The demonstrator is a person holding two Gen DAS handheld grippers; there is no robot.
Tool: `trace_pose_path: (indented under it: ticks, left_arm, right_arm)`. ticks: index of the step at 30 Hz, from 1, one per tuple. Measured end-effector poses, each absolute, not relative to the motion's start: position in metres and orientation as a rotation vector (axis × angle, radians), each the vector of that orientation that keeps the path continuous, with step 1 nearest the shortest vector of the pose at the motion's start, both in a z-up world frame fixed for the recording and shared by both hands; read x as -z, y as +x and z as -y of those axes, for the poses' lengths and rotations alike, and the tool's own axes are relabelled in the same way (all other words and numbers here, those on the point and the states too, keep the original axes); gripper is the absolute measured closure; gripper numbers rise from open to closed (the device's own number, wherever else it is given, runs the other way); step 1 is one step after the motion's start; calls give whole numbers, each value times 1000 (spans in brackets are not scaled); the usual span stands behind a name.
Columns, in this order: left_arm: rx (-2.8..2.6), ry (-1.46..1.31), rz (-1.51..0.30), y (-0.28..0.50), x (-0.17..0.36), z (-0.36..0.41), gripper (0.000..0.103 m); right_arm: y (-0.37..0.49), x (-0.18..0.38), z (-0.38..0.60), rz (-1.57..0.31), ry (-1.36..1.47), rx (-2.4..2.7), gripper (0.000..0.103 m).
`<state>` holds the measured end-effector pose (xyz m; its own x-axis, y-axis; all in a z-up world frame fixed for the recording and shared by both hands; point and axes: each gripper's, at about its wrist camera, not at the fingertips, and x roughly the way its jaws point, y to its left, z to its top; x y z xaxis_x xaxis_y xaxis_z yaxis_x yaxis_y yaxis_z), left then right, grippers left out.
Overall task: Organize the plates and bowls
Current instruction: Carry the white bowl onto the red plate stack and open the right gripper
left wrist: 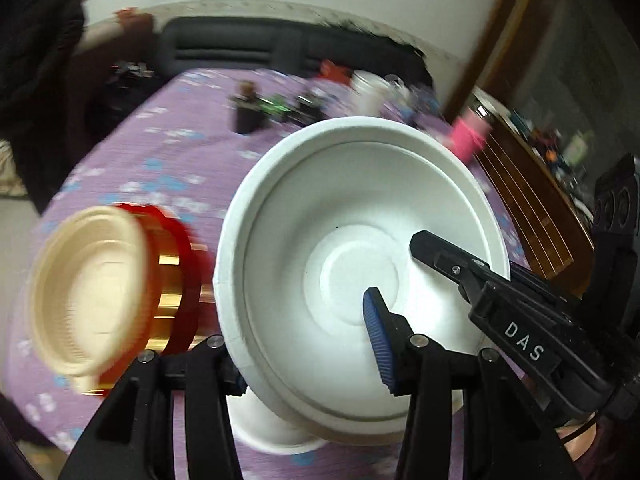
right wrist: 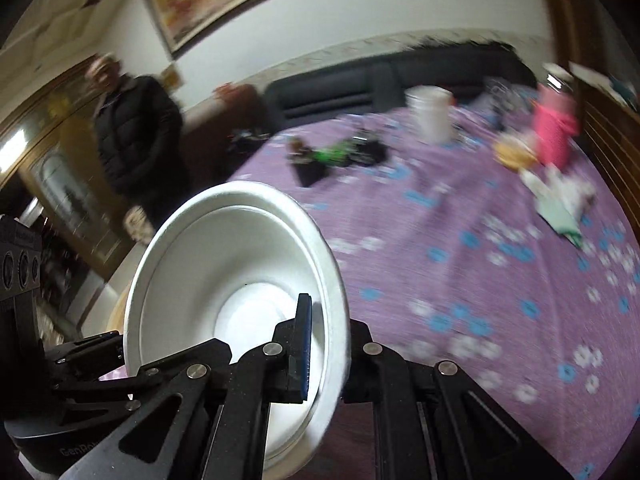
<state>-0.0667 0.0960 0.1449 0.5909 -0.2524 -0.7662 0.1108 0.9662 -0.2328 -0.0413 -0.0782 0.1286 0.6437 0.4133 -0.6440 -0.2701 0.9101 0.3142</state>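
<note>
A white bowl (left wrist: 360, 240), nested with a second white bowl, is held tilted above the purple flowered tablecloth (left wrist: 160, 152). My left gripper (left wrist: 308, 340) is shut on its near rim, the blue pad (left wrist: 376, 344) inside. My right gripper (right wrist: 324, 356) is shut on the opposite rim of the same white bowl (right wrist: 236, 264), its blue pad (right wrist: 306, 344) inside; it shows in the left wrist view as a black finger (left wrist: 448, 256). A cream plate on a red and gold bowl stack (left wrist: 104, 292) is at the left, blurred.
At the table's far side are a white cup (right wrist: 430, 114), a pink holder (right wrist: 554, 128), dark and green clutter (right wrist: 340, 152), a yellow dish (right wrist: 514, 152). A person in black (right wrist: 136, 132) stands beyond the table. A wooden chair (left wrist: 532, 200) is at the right.
</note>
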Motion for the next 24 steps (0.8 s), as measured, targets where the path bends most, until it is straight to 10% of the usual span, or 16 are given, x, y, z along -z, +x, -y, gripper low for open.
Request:
trace_pose_path:
  ticks: [24]
  left_arm:
    - [-97,-324,-926,-63,-108,-278,52]
  right_arm:
    - [-8,-96,-145,-882,-94,-549,92]
